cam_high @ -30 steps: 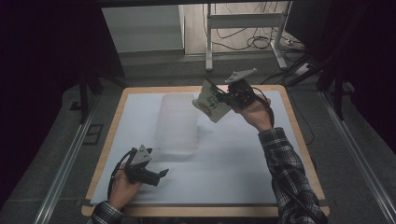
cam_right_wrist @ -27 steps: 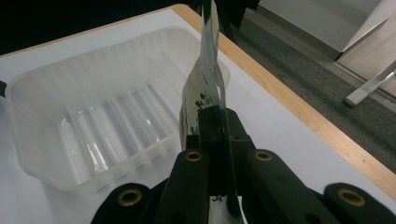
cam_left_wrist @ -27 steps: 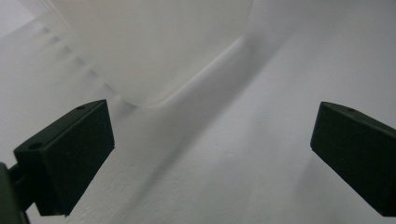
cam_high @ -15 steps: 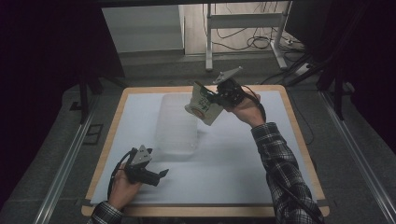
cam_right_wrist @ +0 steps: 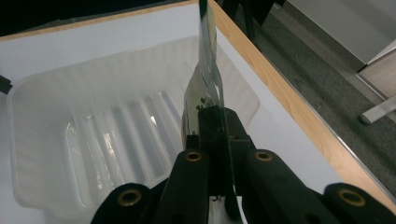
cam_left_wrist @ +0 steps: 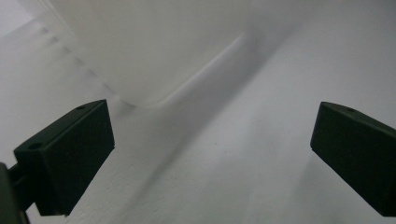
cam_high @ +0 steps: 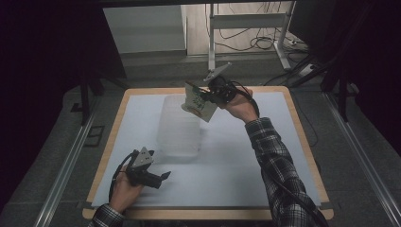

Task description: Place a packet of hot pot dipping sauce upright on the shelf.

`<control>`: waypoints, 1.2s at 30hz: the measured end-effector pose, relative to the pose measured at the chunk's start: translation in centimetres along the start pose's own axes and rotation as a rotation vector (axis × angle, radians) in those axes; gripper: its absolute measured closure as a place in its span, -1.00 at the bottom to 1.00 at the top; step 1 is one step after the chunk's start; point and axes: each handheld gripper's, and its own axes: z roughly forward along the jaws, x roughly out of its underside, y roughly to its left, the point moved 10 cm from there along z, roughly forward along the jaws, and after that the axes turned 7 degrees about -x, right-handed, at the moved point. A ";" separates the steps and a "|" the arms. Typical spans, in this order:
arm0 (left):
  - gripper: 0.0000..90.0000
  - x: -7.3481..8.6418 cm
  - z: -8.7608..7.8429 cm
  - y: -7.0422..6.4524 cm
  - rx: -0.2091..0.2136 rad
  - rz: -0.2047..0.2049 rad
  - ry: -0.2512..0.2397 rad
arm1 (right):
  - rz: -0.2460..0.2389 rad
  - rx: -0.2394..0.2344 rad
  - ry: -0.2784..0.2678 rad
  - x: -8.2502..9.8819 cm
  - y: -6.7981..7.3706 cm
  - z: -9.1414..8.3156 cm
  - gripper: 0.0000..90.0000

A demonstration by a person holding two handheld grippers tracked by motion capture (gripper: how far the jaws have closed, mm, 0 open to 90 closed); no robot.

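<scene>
flat packet (cam_high: 198,102) with a pale printed face sits pinched in the right tongs (cam_high: 211,96), held up in the air over the far end of the clear plastic tray (cam_high: 178,130), tilted with its lower corner hanging toward the tray. in the right gripper view the packet (cam_right_wrist: 207,79) is edge-on, thin and glossy, standing up from between the two black jaws, which are pressed together on its lower part; the tray (cam_right_wrist: 42,140) lies below it, ribbed floor, rounded corners, nothing inside that i can make out. right hand (cam_high: 241,106) comes in from the right with a plaid sleeve (cam_high: 279,165) behind it. tray lies lengthwise on the white surface (cam_high: 246,161), a bit left of centre, wooden border (cam_high: 302,137) around the white sheet. left tongs (cam_high: 161,177) are near the front left corner, low on the surface, well apart from the packet, just short of the tray's near end; left gripper view shows them spread wide (cam_left_wrist: 210,154) with nothing between, the tray's rounded corner (cam_left_wrist: 144,60) ahead. left hand (cam_high: 124,187) grips the body of that tool. beyond the surface: grey floor, table legs (cam_high: 210,42) and cables (cam_high: 265,40).
</scene>
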 end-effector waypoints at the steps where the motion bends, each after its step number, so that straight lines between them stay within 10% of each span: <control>1: -1.00 0.0 0.0 0.0 0.000 0.002 0.000 | 0.002 0.001 0.000 -0.1 0.0 0.1 0.98; 25: -1.00 0.0 0.0 0.0 -0.002 0.008 0.002 | -0.010 -0.043 -0.022 -2.7 1.1 3.7 0.98; 36: -1.00 0.1 0.0 0.0 -0.002 0.009 0.004 | -0.020 -0.021 0.066 -1.3 0.9 5.9 0.93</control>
